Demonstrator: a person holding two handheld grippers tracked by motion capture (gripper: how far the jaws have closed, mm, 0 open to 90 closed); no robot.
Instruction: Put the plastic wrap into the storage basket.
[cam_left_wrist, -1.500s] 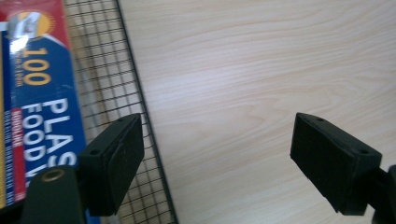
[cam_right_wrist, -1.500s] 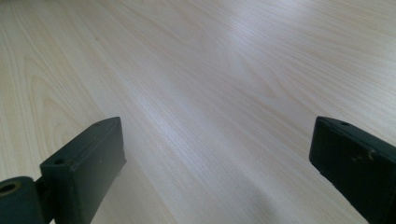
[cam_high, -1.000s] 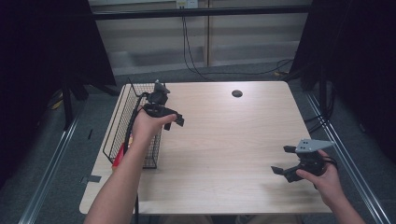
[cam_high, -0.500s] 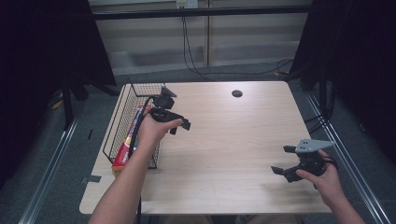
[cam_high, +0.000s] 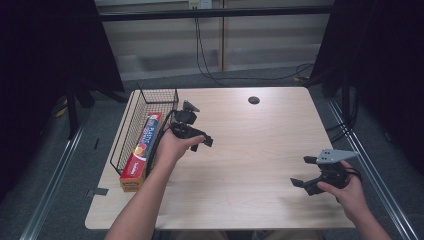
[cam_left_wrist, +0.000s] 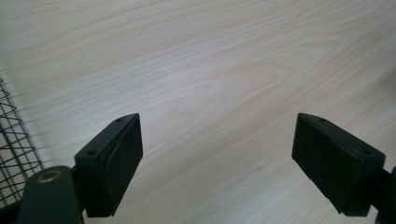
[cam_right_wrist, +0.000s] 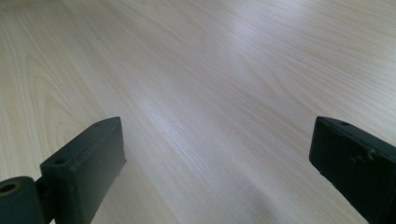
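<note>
High view lists, largest first: your wooden table (cam_high: 250, 150), a wire basket (cam_high: 131, 131) at its left edge, and a plastic-wrap box (cam_high: 143, 151) lying lengthwise inside, its near end jutting past the rim. Judged light, stiff and crushable; take it across the long sides. Left gripper (cam_high: 197, 136) and right gripper (cam_high: 306, 171): jaws spread, empty; label print illegible.

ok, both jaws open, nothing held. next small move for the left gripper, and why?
Probably swing the left gripper back toward the wire basket and line its jaws up with the plastic wrap box. That box, lying in the basket with one end sticking out over the near rim, is the one loose item; the left gripper is nearest, open over bare table.
</note>
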